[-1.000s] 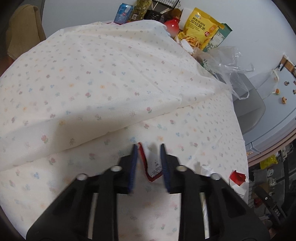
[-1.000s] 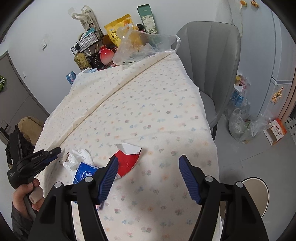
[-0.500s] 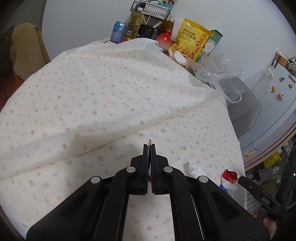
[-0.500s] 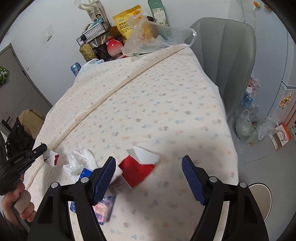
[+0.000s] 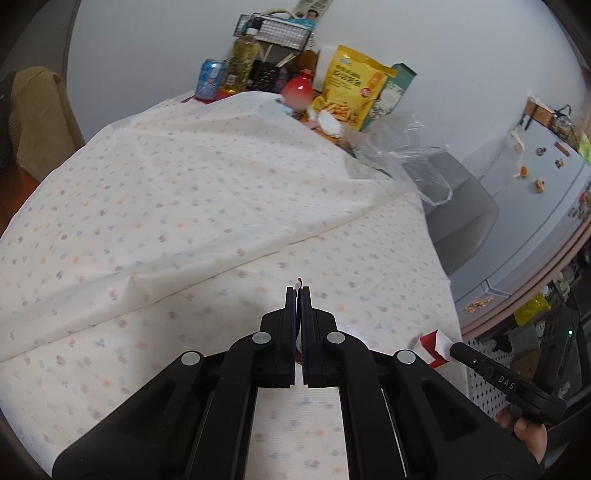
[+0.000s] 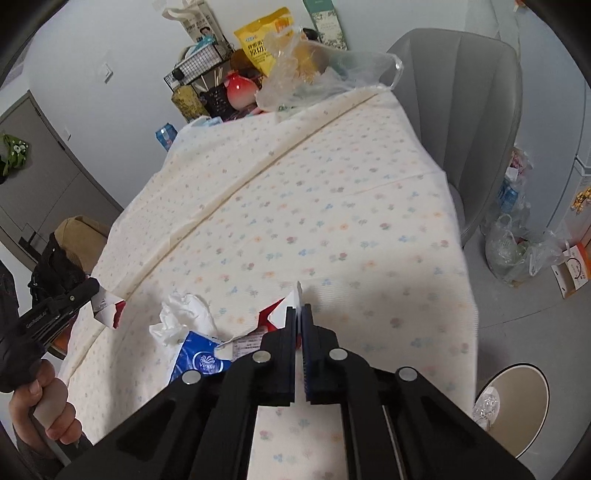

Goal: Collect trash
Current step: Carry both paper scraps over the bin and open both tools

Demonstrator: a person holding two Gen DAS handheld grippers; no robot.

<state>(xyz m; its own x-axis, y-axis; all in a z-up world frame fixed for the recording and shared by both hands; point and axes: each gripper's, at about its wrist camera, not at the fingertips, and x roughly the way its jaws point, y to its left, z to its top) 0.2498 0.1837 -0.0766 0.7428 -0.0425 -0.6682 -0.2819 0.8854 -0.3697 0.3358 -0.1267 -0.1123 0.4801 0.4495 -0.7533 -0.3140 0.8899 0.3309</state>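
Note:
My left gripper (image 5: pixel 299 293) is shut on a small red and white wrapper scrap (image 5: pixel 299 283), held above the floral tablecloth (image 5: pixel 207 206); the scrap also shows in the right wrist view (image 6: pixel 107 308) at the left gripper's tip. My right gripper (image 6: pixel 299 310) is shut on a larger red and white torn wrapper (image 6: pixel 275 314), which also shows in the left wrist view (image 5: pixel 434 345). A crumpled white tissue (image 6: pixel 183 314) and a blue tissue packet (image 6: pixel 201 360) lie on the cloth just left of the right gripper.
Snack bags, a bottle, a can and a wire basket (image 5: pixel 273 29) crowd the table's far end, with a clear plastic bag (image 6: pixel 317 74). A grey chair (image 6: pixel 476 110) stands to the right. A round bin (image 6: pixel 517 402) and bagged rubbish (image 6: pixel 517 247) sit on the floor.
Both grippers went from open to shut: the left closed on the small wrapper scrap and lifted it, then the right moved onto the larger red wrapper and closed on it.

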